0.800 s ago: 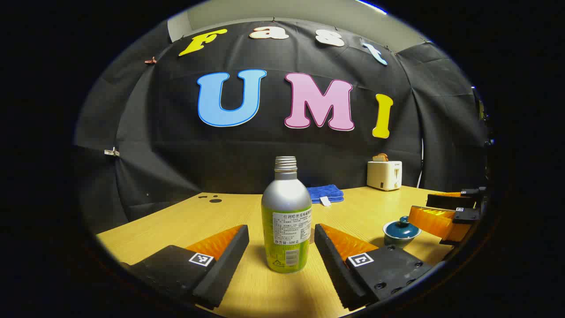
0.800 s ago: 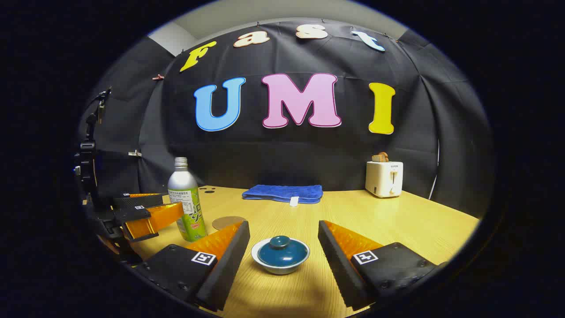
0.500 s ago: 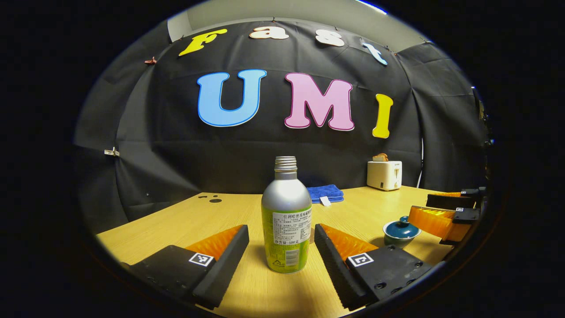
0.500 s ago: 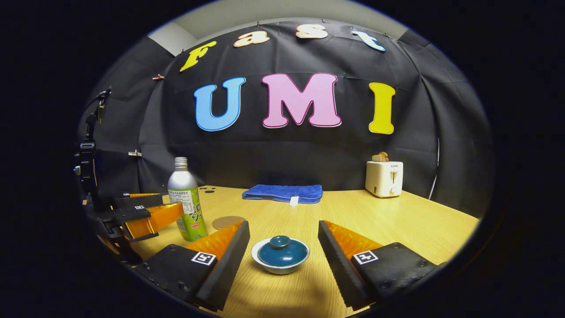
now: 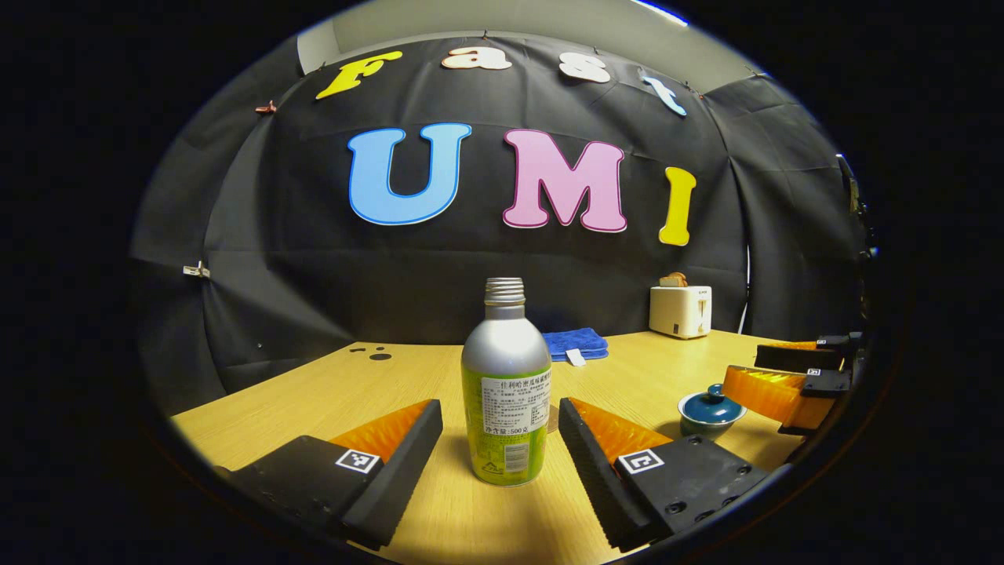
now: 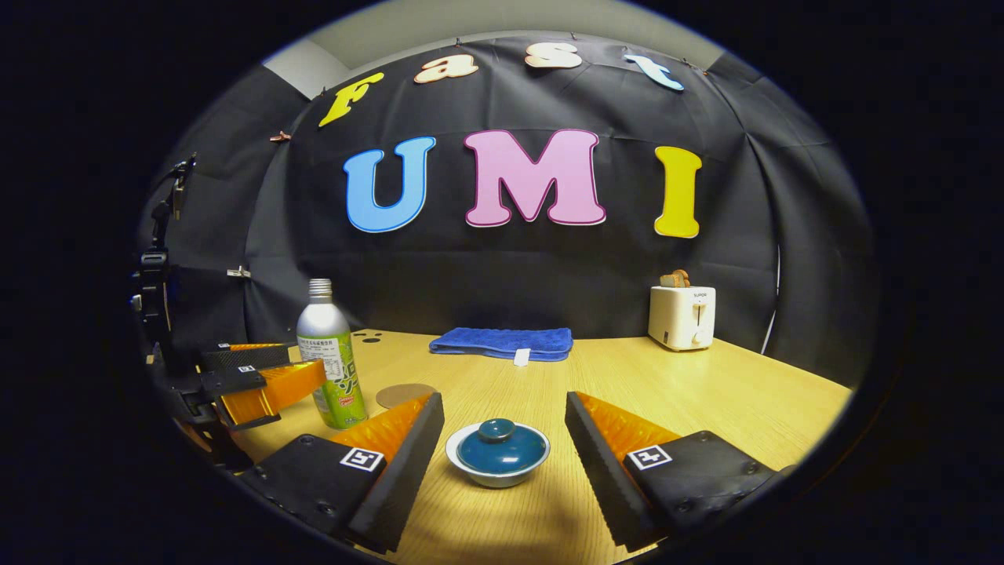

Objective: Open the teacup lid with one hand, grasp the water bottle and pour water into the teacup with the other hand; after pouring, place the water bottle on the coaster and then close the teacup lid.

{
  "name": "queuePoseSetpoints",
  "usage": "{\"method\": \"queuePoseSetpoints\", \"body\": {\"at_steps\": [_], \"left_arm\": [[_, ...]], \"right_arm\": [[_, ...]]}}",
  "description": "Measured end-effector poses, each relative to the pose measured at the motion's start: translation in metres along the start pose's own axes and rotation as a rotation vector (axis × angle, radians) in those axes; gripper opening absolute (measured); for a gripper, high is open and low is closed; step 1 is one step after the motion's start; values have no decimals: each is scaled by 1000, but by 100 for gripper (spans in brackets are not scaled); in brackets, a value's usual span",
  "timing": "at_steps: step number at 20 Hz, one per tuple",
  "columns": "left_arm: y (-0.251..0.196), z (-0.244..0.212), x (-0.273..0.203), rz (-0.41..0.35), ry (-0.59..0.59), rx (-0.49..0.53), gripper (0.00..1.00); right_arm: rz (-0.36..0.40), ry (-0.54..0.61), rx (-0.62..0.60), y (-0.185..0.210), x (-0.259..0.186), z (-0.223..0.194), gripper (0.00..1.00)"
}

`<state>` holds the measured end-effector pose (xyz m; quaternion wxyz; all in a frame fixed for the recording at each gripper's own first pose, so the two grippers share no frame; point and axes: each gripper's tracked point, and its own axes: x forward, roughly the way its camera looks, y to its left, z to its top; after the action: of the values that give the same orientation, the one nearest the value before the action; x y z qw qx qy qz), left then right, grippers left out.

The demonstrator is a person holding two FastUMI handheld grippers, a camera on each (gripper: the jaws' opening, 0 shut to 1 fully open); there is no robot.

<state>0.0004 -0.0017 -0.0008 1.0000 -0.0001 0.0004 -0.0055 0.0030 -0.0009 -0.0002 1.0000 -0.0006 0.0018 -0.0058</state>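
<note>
The water bottle (image 5: pixel 506 384) looks like matt metal with a glossy paper label; the teacup lid (image 6: pixel 502 449) is glazed ceramic (shiny); table (image 6: pixel 706 392) wood-grain, towel (image 6: pixel 502 343) soft cloth.

Light: bright from above on the table (image 5: pixel 329 392); dim toward the wall.
Shadows: soft dark patch under the bottle (image 5: pixel 506 392), toward 6 o'clock; another below the teacup (image 6: pixel 497 453).
Glare: pale sheen on the bottle's shoulder.
Focus: sharp at centre in both views.
Distortion: fisheye bending, strongest at 3 and 9 o'clock.
</note>
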Motion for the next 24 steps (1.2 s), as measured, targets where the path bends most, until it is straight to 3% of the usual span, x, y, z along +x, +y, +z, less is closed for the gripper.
{"method": "queuePoseSetpoints", "body": {"at_steps": [4,8,14,17,20,21,24], "left_arm": [[-1,1,0,-9,0,0,95],[-1,0,0,-8,0,0,95],[-1,0,0,-8,-1,0,95],[1,0,0,3,-1,0,95],[1,0,0,4,0,0,95],[1,0,0,4,0,0,95],[1,0,0,4,0,-1,95]], "right_arm": [[-18,15,-8,1,10,-3,96],[13,100,-33,9,21,-16,97],[26,179,-53,11,37,-29,85],[49,247,-56,15,41,-40,71],[54,254,-65,15,42,-42,63],[55,249,-62,16,40,-39,53],[52,240,-50,12,43,-39,42]]}}
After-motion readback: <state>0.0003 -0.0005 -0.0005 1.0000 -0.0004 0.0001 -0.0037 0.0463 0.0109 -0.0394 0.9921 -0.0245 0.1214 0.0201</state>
